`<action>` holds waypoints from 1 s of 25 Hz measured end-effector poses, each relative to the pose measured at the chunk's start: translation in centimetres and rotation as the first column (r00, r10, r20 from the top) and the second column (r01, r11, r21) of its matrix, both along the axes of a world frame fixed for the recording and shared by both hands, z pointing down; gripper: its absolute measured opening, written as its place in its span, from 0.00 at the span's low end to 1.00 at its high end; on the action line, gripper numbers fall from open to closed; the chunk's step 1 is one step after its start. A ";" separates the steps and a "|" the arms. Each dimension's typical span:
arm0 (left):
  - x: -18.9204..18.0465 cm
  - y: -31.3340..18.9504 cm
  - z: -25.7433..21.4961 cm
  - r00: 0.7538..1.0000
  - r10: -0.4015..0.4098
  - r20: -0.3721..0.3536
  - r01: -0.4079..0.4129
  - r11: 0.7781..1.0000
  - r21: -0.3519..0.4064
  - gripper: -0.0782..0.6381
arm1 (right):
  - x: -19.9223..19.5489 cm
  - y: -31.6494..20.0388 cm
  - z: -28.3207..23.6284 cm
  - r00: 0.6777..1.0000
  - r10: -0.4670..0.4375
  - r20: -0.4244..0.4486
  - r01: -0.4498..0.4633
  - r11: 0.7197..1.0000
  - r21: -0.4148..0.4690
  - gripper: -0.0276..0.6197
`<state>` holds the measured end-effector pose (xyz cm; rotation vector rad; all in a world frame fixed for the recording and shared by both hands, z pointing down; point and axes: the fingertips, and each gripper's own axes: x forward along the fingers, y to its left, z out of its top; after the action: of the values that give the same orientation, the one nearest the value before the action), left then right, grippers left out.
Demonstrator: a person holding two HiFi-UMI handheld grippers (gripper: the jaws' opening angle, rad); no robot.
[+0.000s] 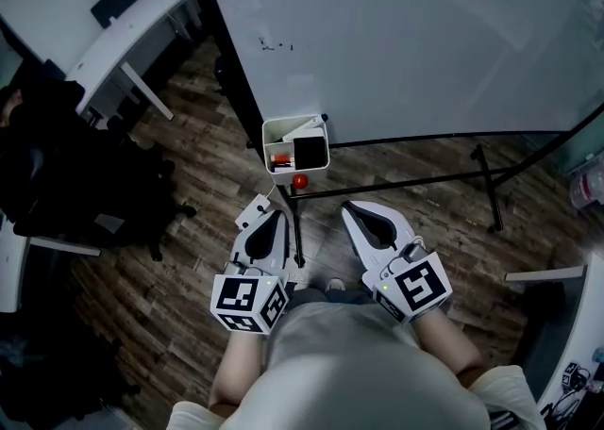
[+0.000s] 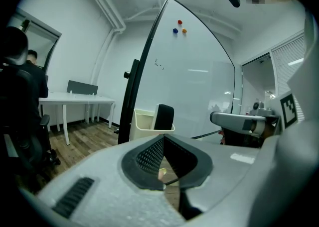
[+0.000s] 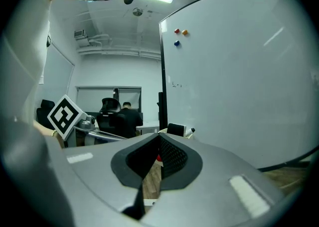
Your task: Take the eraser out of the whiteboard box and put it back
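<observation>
Eraser (image 1: 308,149) stands upright in the whiteboard box (image 1: 267,128), which hangs at the bottom corner of the whiteboard (image 1: 425,32), so it has not yet been taken out. Left claw (image 1: 276,215) and right claw (image 1: 352,207) are each pressed together on nothing, held side by side near the person's body and aimed at the box, probably lining up before one spreads to pinch the eraser's exposed top.

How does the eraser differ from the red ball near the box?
The eraser is black and blocky; the red ball is round and smaller. The eraser stands inside the box; the ball sits outside, just below it in the head view. The left gripper and right gripper touch neither.
</observation>
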<state>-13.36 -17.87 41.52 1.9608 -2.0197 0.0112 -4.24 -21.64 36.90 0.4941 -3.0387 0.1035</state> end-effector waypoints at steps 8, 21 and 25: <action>0.2 0.0 0.1 1.000 -0.017 0.001 0.017 1.000 -0.007 0.11 | -0.5 -0.5 -0.4 1.000 -0.022 0.015 0.022 1.000 0.007 0.05; -0.5 -0.6 0.6 0.999 -0.036 -0.012 0.036 0.999 -0.018 0.11 | -2.2 -1.8 -0.2 0.999 -0.034 0.012 0.033 0.999 0.022 0.05; -0.8 -1.2 0.8 0.999 -0.035 -0.019 0.035 0.999 -0.019 0.11 | -2.9 -3.0 -0.3 0.999 -0.046 0.007 0.045 0.999 0.024 0.06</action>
<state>-14.21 -19.04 42.32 1.9070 -2.0342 0.0035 -7.12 -24.67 36.62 0.4267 -3.0598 0.0678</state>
